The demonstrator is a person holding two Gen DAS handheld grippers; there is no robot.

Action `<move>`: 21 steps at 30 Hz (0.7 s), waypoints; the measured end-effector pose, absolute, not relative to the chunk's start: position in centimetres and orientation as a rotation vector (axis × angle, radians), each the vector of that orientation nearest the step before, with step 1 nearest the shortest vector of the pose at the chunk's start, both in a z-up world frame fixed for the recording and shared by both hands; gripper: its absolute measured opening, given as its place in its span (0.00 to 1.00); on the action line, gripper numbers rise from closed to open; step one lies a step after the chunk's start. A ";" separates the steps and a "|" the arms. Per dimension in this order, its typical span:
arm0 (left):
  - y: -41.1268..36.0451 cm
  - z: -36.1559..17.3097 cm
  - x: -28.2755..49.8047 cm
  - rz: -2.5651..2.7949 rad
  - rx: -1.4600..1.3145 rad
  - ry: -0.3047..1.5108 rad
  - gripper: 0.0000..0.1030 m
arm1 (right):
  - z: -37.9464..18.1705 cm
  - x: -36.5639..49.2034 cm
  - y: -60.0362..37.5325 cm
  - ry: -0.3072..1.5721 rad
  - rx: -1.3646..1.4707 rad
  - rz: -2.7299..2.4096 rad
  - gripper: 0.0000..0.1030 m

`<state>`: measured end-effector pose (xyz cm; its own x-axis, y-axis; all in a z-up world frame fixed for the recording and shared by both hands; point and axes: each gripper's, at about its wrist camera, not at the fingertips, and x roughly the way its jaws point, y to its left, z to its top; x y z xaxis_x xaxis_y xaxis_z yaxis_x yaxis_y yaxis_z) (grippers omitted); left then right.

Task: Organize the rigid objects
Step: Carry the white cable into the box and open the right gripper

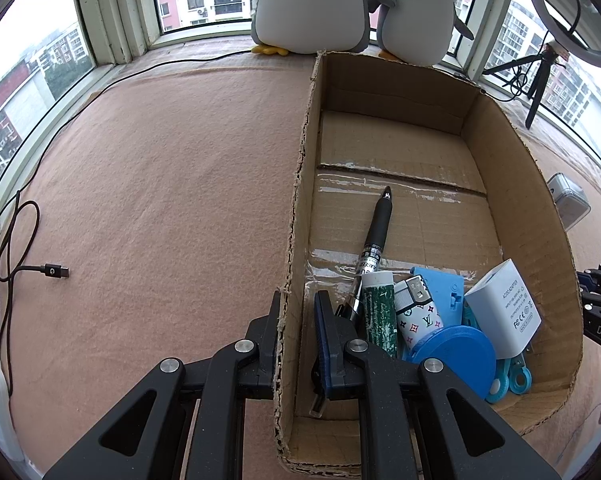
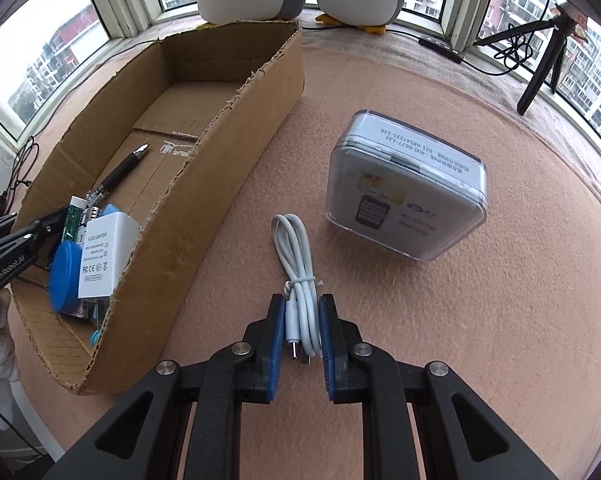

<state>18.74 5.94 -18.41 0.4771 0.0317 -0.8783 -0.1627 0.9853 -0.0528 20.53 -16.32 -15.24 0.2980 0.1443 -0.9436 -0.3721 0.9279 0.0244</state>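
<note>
Clamping the left wall of the cardboard box (image 1: 296, 208) with the left gripper (image 1: 296, 320), jaws pinched nearly shut on the torn edge, one finger outside and one inside, steadying the box on the pink felt mat (image 1: 160, 180).

Closing the right gripper (image 2: 300, 328) down on the bundled white USB cable (image 2: 296, 264), blue pads pressing both sides of the coil near its plug end, the bundle lying on the mat just beside the box's right wall and near the clear plastic case (image 2: 408, 192).

Doing this well, judging from here: keeping the squeeze across the tied waist rather than the loose plugs, lifting straight up before swinging left over the wall, clearing the ragged rim.

Running lengthwise away from the camera, the cable's long axis roughly in line with the fingers, looped end pointing far, plugs pointing back toward the wrist.

Already sitting inside at the near end: white AC/DC adapter (image 1: 504, 308), blue round lid (image 1: 456, 356), black pen (image 1: 376, 232) pointing its tip toward the far wall.
</note>
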 end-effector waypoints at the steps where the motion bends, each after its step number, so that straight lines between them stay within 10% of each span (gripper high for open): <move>1: 5.9 -18.4 18.7 0.119 -0.136 1.067 0.13 | -15.1 20.3 -16.5 1.222 -0.194 0.344 0.14; 21: 5.7 -18.3 18.9 0.113 -0.130 1.069 0.13 | -9.2 16.1 -17.2 1.112 0.007 0.352 0.14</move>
